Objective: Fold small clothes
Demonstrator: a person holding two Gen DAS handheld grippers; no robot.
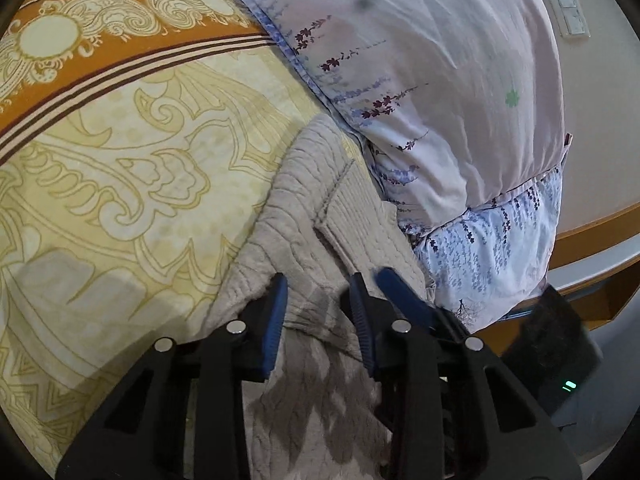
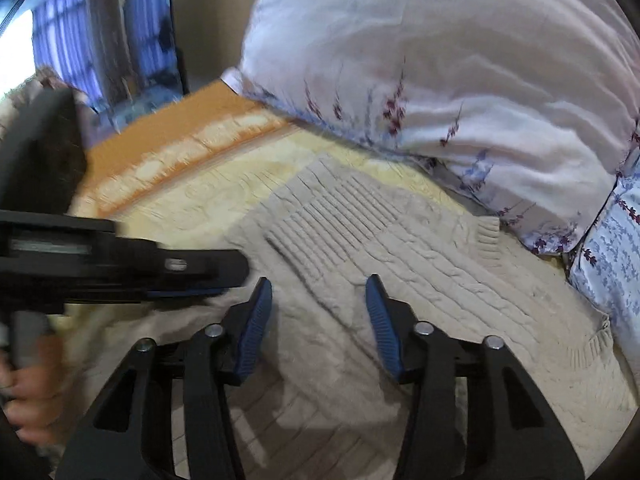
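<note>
Both grippers, left and right, seem parted, gripping nothing; the sweater is soft and thick, best pinched at the hem.

The knit sweater is pale beige, cable-ribbed. The bedsheet is cream-yellow with scrolling ornament and a far orange band — the pillow is lilac-white with purple sprigs. Both grippers carry blue pads.

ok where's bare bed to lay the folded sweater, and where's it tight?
Free: the yellow bedsheet left of the sweater, up to its orange border. Tight: the sweater's far and right edges lie against the pillows, and both claws, left and right, crowd its near end.
</note>
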